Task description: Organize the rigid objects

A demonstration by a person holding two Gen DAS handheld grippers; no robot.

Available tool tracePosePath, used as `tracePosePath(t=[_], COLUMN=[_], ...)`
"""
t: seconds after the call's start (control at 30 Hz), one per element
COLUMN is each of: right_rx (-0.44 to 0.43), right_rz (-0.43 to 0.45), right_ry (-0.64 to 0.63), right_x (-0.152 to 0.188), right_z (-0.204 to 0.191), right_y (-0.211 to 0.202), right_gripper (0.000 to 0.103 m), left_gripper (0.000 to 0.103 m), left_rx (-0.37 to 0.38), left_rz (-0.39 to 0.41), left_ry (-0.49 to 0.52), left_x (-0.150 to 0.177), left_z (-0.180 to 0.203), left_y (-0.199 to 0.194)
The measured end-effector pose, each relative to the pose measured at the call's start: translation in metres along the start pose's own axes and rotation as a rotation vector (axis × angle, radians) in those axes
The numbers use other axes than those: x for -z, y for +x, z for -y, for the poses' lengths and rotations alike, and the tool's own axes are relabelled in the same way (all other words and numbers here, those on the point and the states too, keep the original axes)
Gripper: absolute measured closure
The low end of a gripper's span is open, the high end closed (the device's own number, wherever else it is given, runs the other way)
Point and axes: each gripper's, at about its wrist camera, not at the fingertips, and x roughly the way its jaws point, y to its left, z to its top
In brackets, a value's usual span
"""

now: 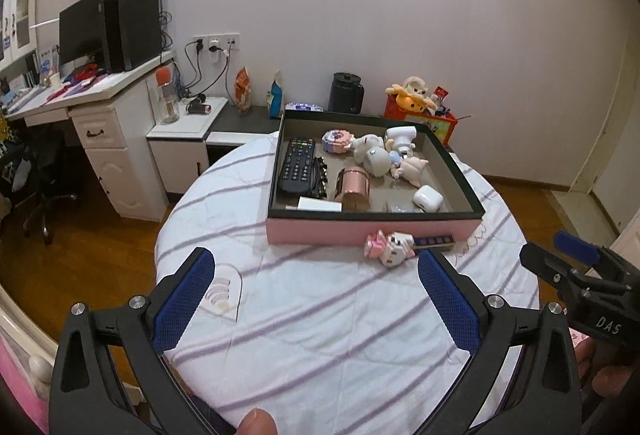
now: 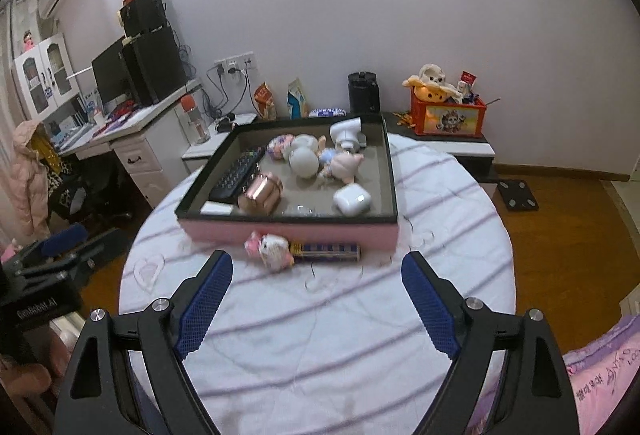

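Observation:
A pink-sided box (image 1: 320, 231) (image 2: 360, 233) with a dark rim sits on the round table. Inside lie a black remote (image 1: 296, 165) (image 2: 236, 175), a rose-gold cylinder (image 1: 354, 187) (image 2: 260, 195), a white earbud case (image 1: 427, 197) (image 2: 352, 200), figurines (image 1: 400, 163) (image 2: 340, 163) and a white device (image 1: 402, 137) (image 2: 348, 133). Against the box's front wall lie a pink-and-white block figure (image 1: 390, 245) (image 2: 272, 249) and a dark blue bar (image 1: 434, 241) (image 2: 328, 252). My left gripper (image 1: 316, 275) and right gripper (image 2: 316, 279) hang open over the cloth, both empty, short of these two.
The table (image 1: 320, 335) (image 2: 320, 335) wears a white cloth with purple stripes. A clear acrylic piece (image 1: 222, 295) lies by my left finger. A desk with monitor (image 1: 84, 31) stands at the left; a red toy box (image 2: 448, 117) and black jug (image 2: 363, 91) stand behind.

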Motion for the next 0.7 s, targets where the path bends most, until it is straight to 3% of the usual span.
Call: tracePosePath(t=[0.3, 0.7], right_rx=[-0.003, 0.002], right_rz=[-0.011, -0.068], right_ry=[0.013, 0.062], right_x=[0.013, 0.022], right_z=[0.008, 0.037], right_y=[-0.003, 0.023], right_gripper=[0.015, 0.015], left_gripper=[0.000, 0.000], left_rx=[-0.008, 0.005], left_rz=[-0.007, -0.085], left_ry=[0.023, 0.064], left_x=[0.011, 0.018], left_z=[0.012, 0.039], left_y=[-0.006, 0.037])
